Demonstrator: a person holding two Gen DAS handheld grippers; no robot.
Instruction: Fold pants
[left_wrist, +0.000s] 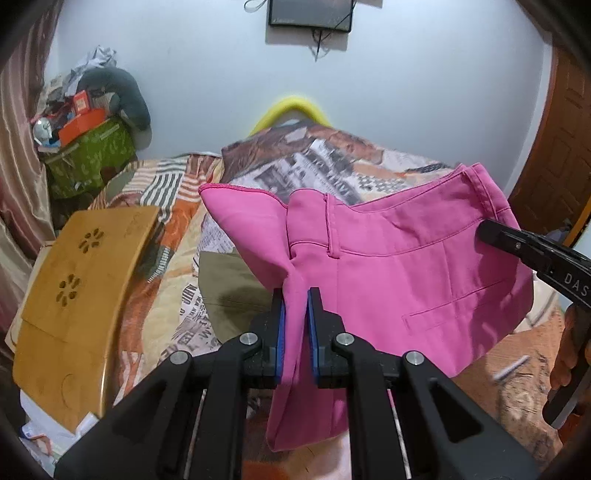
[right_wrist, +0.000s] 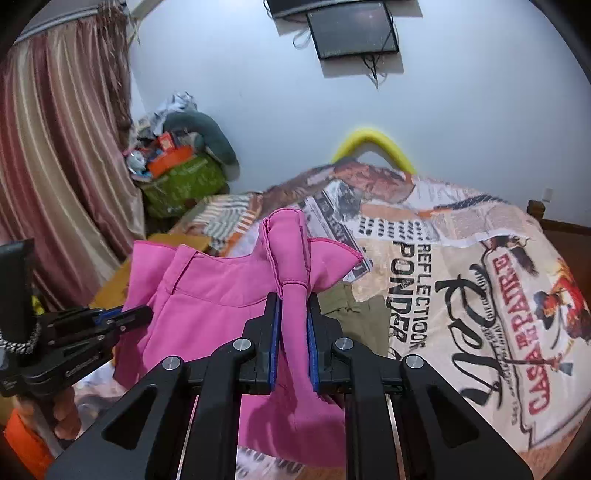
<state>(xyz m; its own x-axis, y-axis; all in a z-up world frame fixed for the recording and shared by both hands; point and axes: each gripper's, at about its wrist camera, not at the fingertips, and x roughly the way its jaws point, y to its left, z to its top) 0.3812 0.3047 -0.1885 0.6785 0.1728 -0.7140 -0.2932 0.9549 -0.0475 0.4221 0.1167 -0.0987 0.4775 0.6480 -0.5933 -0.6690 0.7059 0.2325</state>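
The pink pants (left_wrist: 399, 273) hang in the air above the bed, held by the waistband between both grippers. My left gripper (left_wrist: 295, 295) is shut on a bunched fold of the waistband. My right gripper (right_wrist: 294, 299) is shut on the other end of the waistband; it also shows in the left wrist view (left_wrist: 517, 247) at the right edge. The left gripper shows in the right wrist view (right_wrist: 125, 317) at the left. The pants (right_wrist: 218, 310) droop below both grippers. A back pocket seam faces the left wrist camera.
A bed with a printed newspaper-pattern cover (right_wrist: 461, 280) lies below. An olive garment (left_wrist: 236, 291) lies on it under the pants. A wooden lap tray (left_wrist: 77, 295) sits at the left. A green box of clutter (left_wrist: 88, 158) and curtains (right_wrist: 55, 166) stand at the far left.
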